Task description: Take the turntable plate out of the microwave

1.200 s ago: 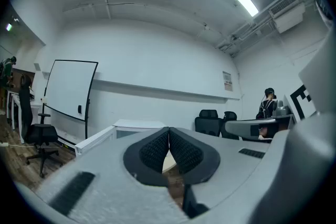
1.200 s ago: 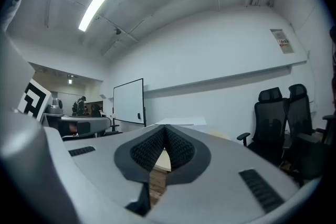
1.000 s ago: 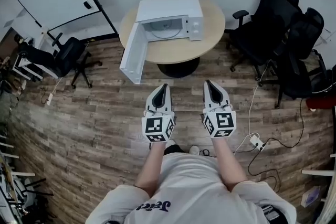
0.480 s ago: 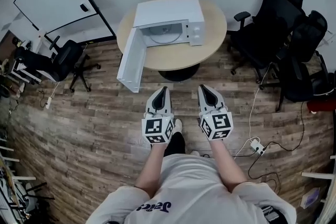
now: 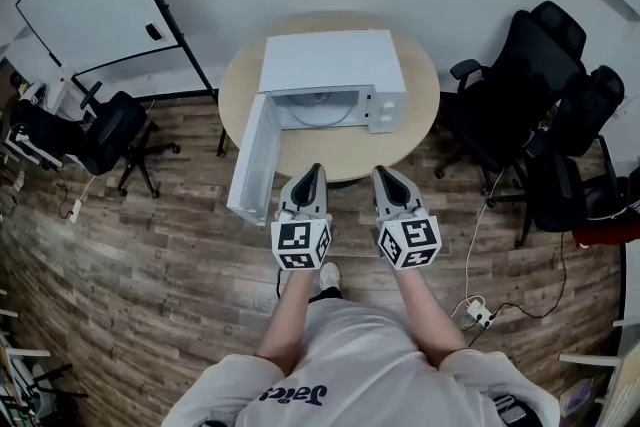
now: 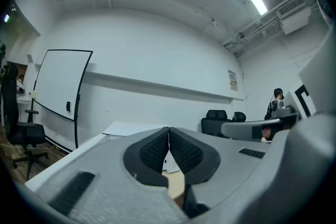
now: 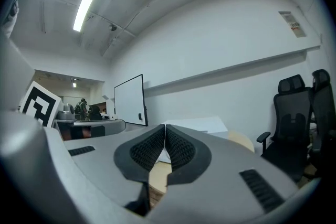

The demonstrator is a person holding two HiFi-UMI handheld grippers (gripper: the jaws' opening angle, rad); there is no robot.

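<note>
The turntable plate [image 5: 322, 111] lies inside the microwave [image 5: 330, 65] (door [image 5: 254, 160] swung wide) on the round tabletop [image 5: 415, 130]. The left gripper [image 5: 312, 170] and right gripper [image 5: 381, 172] hover before it, jaws closed, holding nothing.

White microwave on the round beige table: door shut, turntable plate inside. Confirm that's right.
Wrong on the door. The white microwave on the round beige table has its white door swung open, not shut; the head view shows it. The round turntable plate is inside.
</note>
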